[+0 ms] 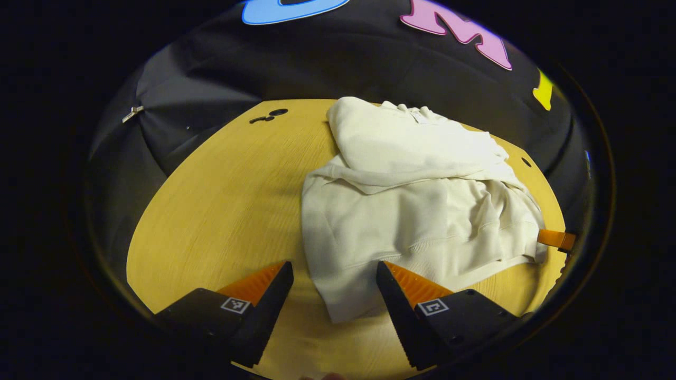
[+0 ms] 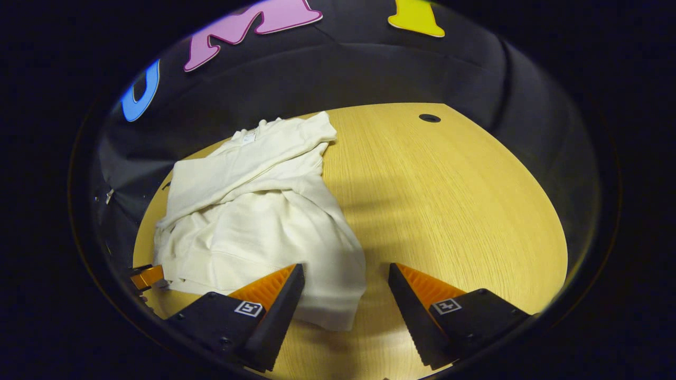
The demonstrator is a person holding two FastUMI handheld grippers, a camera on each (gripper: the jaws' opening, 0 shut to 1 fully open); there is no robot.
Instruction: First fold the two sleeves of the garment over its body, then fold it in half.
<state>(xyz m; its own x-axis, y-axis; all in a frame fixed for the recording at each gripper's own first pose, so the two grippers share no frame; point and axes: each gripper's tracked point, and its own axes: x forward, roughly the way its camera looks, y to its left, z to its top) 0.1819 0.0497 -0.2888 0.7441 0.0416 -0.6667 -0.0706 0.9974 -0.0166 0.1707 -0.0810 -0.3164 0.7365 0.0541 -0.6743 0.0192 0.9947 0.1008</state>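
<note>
Both grippers hover wide apart, gripping nothing: left gripper (image 1: 334, 274) and right gripper (image 2: 346, 277) each straddle a near hem corner of the cream garment (image 1: 422, 195), sleeves folded across, lying on the wooden table (image 2: 449, 200), ready for halving

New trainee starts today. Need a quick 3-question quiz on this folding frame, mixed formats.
1. True or false: the left tool is shut on the garment.
2. Multiple choice: the garment lies on A) a grey metal tray, B) a wooden table, C) a tiled floor.
3. Short answer: in the right gripper view, which part of the garment sits between the fingers of the right tool?

Key
1. False: both tools stand open, fingers apart over the cloth.
2. B
3. Its near bottom corner, by the hem.
</note>
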